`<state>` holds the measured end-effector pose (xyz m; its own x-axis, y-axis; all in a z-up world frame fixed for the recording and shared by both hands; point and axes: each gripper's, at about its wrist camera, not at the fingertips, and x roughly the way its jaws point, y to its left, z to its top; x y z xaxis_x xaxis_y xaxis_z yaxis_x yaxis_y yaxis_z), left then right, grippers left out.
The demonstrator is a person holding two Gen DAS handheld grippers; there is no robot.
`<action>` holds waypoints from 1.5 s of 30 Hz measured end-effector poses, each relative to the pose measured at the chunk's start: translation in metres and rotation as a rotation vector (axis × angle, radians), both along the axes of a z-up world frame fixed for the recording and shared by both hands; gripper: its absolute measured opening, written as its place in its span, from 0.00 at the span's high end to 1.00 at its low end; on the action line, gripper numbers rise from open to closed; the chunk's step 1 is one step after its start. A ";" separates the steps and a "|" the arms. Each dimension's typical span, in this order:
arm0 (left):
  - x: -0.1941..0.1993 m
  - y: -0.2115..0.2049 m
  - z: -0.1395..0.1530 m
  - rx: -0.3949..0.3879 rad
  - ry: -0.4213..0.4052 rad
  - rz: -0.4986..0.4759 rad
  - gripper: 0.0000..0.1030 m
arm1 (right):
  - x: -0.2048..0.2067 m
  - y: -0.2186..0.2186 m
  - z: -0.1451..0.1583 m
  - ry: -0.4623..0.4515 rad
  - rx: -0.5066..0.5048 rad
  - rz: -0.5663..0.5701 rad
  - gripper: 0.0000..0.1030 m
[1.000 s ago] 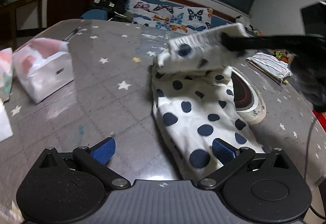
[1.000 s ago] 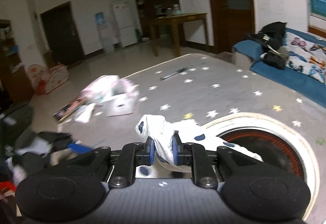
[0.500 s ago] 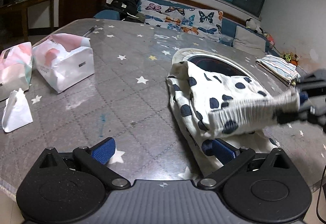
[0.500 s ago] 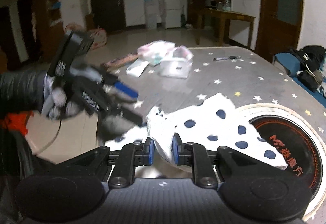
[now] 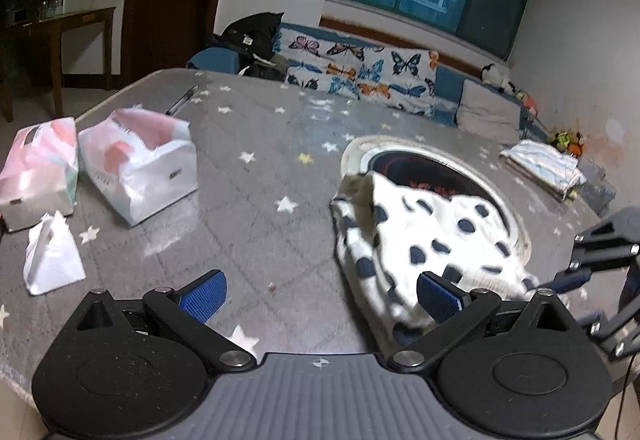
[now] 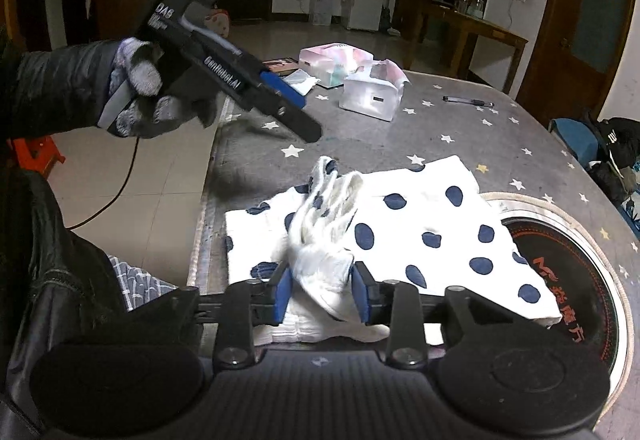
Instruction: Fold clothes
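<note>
A white garment with navy polka dots (image 6: 424,224) lies folded over on the grey star-patterned table (image 6: 460,127), near its front edge and partly on a round inlay. It also shows in the left wrist view (image 5: 420,240). My right gripper (image 6: 320,294) has its jaws parted around a bunched white fold of the garment, which lies loose between them. My left gripper (image 5: 320,290) is open and empty, held above the table's front edge to the left of the garment; it also shows in the right wrist view (image 6: 280,107).
Two pink and white tissue packs (image 5: 140,159) and a small white bag (image 5: 50,260) sit at the table's left. A pen (image 6: 468,102) lies further back. A folded striped cloth (image 5: 544,163) lies at the far right. A round black and red inlay (image 6: 576,268) sits under the garment.
My right gripper carried the garment's end over toward the front edge, lowered it onto the rest, and its jaws have parted. My left gripper drew back and to the left.
</note>
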<state>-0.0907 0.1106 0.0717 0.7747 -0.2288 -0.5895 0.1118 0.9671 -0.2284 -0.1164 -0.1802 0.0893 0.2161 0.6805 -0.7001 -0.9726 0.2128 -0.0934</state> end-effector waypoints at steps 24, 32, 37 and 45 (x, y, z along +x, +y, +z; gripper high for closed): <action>0.015 -0.055 -0.008 -0.010 -0.003 -0.318 0.58 | -0.046 -0.001 -0.012 -0.372 -0.124 0.073 0.77; -0.007 -0.058 -0.015 0.035 0.022 -0.368 0.66 | -0.037 -0.015 -0.017 -0.278 -0.138 0.017 0.77; -0.011 -0.053 -0.002 0.031 -0.010 -0.349 0.66 | -0.029 -0.027 -0.002 -0.214 -0.104 -0.033 0.77; -0.009 -0.060 0.008 0.018 -0.047 -0.367 0.64 | -0.022 -0.026 0.014 -0.066 0.021 -0.063 0.69</action>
